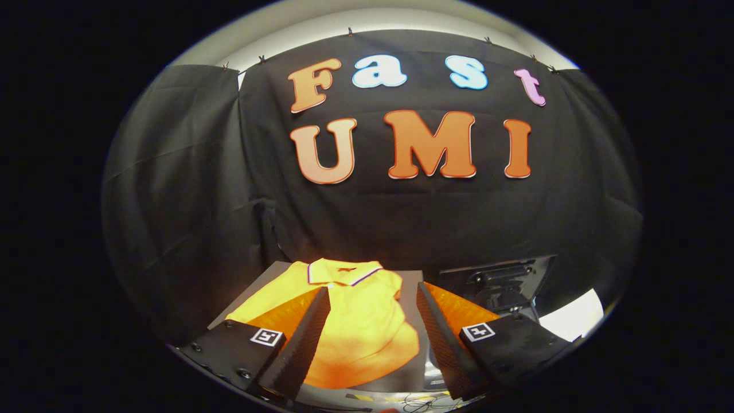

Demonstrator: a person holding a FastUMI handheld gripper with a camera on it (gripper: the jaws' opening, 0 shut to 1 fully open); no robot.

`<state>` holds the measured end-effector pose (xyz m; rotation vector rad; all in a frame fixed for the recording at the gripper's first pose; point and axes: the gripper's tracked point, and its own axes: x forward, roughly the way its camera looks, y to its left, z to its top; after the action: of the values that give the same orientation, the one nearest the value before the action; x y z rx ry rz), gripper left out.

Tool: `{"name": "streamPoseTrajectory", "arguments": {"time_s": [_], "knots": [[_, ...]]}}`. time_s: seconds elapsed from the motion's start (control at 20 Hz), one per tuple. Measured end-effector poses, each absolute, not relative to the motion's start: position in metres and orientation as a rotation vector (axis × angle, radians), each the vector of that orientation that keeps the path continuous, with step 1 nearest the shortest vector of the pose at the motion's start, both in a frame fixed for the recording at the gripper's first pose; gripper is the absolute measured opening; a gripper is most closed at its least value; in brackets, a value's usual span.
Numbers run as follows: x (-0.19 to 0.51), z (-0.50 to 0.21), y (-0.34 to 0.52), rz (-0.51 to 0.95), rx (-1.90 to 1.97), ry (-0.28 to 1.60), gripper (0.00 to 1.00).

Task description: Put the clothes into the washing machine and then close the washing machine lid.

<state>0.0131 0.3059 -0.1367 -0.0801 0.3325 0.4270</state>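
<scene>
Yellow shirt lies flat on the worktop: soft, light, limp. Claw gapes wide above it, empty; pinching a bunched fold near mid-body looks best.

Dim booth, one warm pool of light.
Light from above is glaring off the yellow shirt, bleaching its folds; the wall is lying in shadow, and the fisheye is bending everything, the open gripper included.
</scene>
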Motion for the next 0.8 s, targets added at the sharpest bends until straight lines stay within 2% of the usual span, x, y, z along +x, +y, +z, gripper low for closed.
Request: {"name": "streamPoseTrajectory", "arguments": {"time_s": [0.25,0.8], "knots": [[0.017,-0.186,0.345,0.414,-0.096,0.461,0.98],[0.033,-0.265,0.384,0.357,-0.147,0.570,0.98]]}}
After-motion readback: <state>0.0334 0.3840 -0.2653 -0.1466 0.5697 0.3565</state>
